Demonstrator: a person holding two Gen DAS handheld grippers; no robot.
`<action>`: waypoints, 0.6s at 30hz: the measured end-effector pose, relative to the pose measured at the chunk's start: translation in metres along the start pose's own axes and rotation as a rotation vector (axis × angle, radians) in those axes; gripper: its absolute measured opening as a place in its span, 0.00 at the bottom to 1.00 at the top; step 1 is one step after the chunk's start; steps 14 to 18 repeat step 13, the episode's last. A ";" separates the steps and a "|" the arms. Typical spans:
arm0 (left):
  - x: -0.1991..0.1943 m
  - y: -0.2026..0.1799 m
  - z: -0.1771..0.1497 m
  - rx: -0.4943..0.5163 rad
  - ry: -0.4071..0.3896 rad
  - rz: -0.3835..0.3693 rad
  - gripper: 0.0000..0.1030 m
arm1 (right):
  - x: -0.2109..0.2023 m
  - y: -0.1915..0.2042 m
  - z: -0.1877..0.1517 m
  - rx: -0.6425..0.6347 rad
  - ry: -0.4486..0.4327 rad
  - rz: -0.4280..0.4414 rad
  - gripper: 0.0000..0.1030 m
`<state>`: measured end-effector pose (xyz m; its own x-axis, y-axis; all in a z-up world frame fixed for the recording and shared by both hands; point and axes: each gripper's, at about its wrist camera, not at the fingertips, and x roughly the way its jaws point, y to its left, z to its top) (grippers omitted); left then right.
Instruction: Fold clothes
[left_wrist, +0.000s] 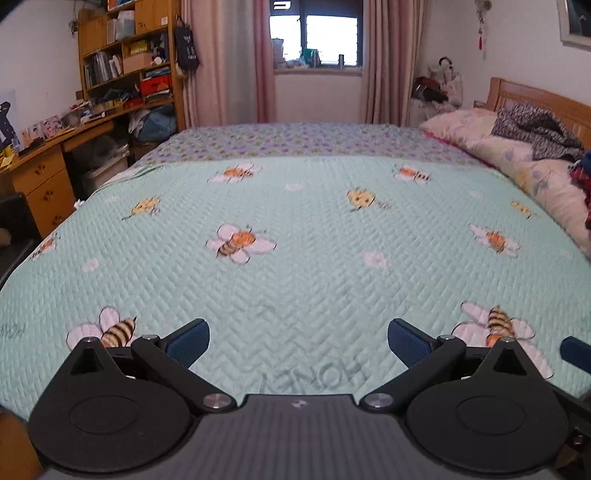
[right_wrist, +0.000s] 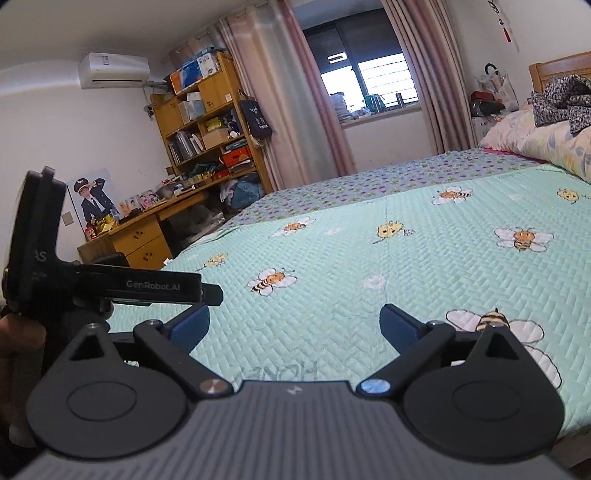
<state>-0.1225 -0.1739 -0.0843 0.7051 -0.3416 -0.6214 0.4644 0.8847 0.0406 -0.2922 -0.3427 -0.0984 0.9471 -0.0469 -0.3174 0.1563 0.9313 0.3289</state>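
A dark patterned garment (left_wrist: 535, 131) (right_wrist: 565, 98) lies crumpled on the pillows at the head of the bed. Red and blue clothes (left_wrist: 581, 177) show at the right edge of the left wrist view. My left gripper (left_wrist: 298, 341) hovers open over the mint bee-print quilt (left_wrist: 314, 266), with nothing between its blue pads. My right gripper (right_wrist: 295, 326) is also open and empty above the quilt (right_wrist: 424, 266). In the right wrist view the left gripper (right_wrist: 210, 291) appears side-on at the left, held by a hand (right_wrist: 18, 332). No garment is near either gripper.
Floral pillows (left_wrist: 517, 162) line the wooden headboard (left_wrist: 535, 96) on the right. A wooden desk (left_wrist: 40, 173) and a cluttered bookshelf (left_wrist: 129, 59) stand left of the bed. Curtains and a window (left_wrist: 317, 37) are on the far wall.
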 end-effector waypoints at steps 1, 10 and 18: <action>0.002 0.000 -0.002 0.000 0.010 0.001 0.99 | 0.001 -0.002 -0.001 0.003 0.007 -0.004 0.96; -0.002 0.000 0.000 -0.018 -0.029 0.014 0.99 | 0.003 -0.010 -0.008 0.026 0.021 -0.014 0.96; -0.006 -0.008 0.000 0.008 -0.045 0.011 0.99 | 0.002 -0.012 -0.008 0.028 0.014 -0.012 0.96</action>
